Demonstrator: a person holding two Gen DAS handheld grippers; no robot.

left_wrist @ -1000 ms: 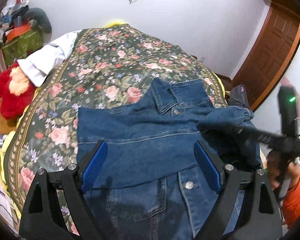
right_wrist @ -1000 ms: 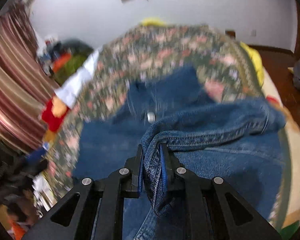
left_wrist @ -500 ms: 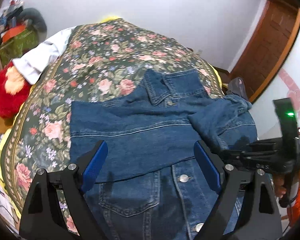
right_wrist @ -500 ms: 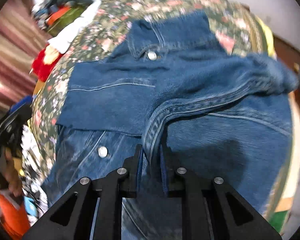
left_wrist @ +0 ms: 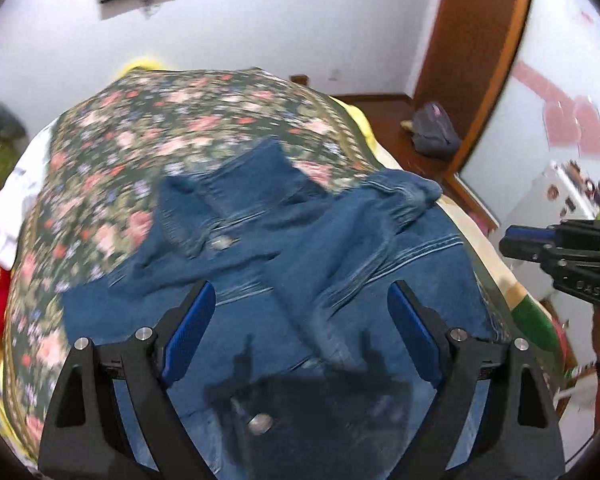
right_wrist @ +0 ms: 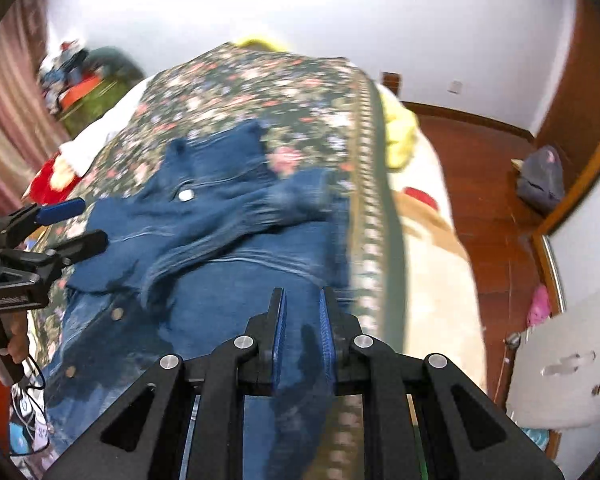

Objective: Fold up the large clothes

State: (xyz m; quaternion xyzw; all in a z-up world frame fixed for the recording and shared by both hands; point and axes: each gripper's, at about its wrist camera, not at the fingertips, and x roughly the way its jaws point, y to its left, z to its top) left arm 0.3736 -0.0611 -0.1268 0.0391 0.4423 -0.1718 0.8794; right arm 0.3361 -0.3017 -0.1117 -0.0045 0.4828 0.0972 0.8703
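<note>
A blue denim jacket lies front up on the flowered bedspread, collar toward the far wall. One sleeve is folded across the chest. My left gripper is open and empty, hovering over the jacket's middle. My right gripper is slightly open with nothing between its pads, above the jacket's right side. The right gripper also shows at the right edge of the left wrist view. The left gripper shows at the left edge of the right wrist view.
The bed's right edge runs next to the jacket, with wooden floor and a grey bag beyond. A door is at the right. White cloth and a red toy lie at the bed's left.
My right gripper let go of the sleeve, which now lies across the jacket, and pulled back toward the bed's right side. The left gripper stayed open and shifted to the right.
</note>
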